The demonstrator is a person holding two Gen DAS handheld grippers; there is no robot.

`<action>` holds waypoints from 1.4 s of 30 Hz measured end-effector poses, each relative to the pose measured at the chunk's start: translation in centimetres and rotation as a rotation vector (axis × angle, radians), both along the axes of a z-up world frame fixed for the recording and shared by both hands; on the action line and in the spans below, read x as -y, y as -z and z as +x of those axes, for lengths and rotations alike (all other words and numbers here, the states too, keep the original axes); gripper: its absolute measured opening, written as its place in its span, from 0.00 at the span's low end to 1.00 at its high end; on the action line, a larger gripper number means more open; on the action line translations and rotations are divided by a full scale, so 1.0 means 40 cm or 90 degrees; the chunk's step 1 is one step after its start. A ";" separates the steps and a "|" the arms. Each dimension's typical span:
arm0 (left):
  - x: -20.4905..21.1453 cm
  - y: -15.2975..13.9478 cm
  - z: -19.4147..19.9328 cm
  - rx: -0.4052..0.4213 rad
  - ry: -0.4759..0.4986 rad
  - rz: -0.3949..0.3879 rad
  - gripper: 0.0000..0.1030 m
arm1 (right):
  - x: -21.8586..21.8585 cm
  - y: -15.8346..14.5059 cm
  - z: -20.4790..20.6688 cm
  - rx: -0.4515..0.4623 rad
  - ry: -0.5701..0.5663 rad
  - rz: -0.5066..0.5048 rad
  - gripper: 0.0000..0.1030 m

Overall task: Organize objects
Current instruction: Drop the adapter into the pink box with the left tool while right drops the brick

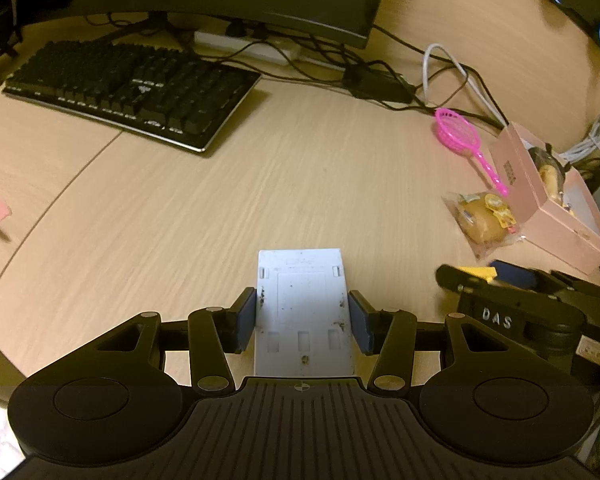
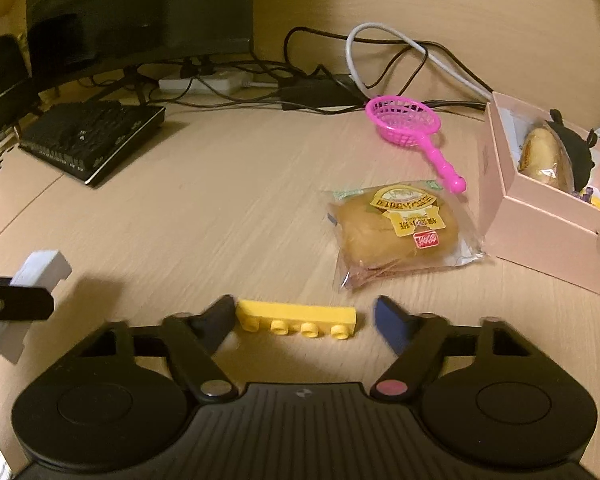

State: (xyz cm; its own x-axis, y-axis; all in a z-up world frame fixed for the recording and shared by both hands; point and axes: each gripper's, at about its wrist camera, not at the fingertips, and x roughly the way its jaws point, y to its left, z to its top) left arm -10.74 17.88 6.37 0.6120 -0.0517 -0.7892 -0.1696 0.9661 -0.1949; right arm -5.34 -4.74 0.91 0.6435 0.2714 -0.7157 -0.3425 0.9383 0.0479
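My left gripper [image 1: 302,320] is shut on a flat white plastic plate [image 1: 302,292], its pads pressing the plate's two long sides above the wooden desk [image 1: 260,184]. From the right wrist view the same plate [image 2: 40,268] shows at the far left edge. A yellow toy brick [image 2: 296,318] with several studs lies on the desk between the fingers of my right gripper [image 2: 304,320]. The left finger is at the brick's end. A small gap separates the right pad from the other end, so the jaws stand open around it.
A wrapped bun [image 2: 396,228] lies just beyond the brick. A pink toy strainer [image 2: 408,122] sits behind it. To the right, an open pink box [image 2: 540,220] holds a bun and a black item. A keyboard [image 1: 132,88], monitor and cables line the back.
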 end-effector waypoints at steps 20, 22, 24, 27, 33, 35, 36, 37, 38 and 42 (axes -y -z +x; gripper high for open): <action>0.235 -0.003 0.078 0.004 0.206 -0.037 0.52 | 0.244 -0.090 -0.159 0.063 0.081 -0.066 0.61; 0.266 -0.009 0.095 0.010 0.228 -0.031 0.52 | 0.282 -0.086 -0.179 0.066 0.100 -0.070 0.61; 0.295 -0.018 0.112 0.019 0.247 -0.026 0.52 | 0.322 -0.082 -0.197 0.063 0.122 -0.061 0.61; 0.343 -0.039 0.156 0.036 0.268 -0.019 0.52 | 0.373 -0.073 -0.216 0.066 0.150 -0.057 0.61; 0.481 -0.121 0.302 0.102 0.323 -0.022 0.52 | 0.438 -0.071 -0.229 0.085 0.178 -0.046 0.61; 0.559 -0.146 0.352 0.127 0.342 -0.021 0.52 | 0.449 -0.072 -0.225 0.090 0.178 -0.042 0.61; 0.601 -0.156 0.381 0.141 0.351 -0.021 0.52 | 0.456 -0.073 -0.223 0.093 0.179 -0.039 0.61; 0.634 -0.160 0.403 0.153 0.354 -0.028 0.52 | 0.461 -0.074 -0.221 0.094 0.180 -0.036 0.61; 0.661 -0.162 0.425 0.165 0.357 -0.044 0.52 | 0.467 -0.074 -0.219 0.094 0.182 -0.032 0.61; 0.792 -0.102 0.513 0.140 0.409 -0.010 0.50 | 0.484 -0.074 -0.208 0.090 0.188 -0.026 0.61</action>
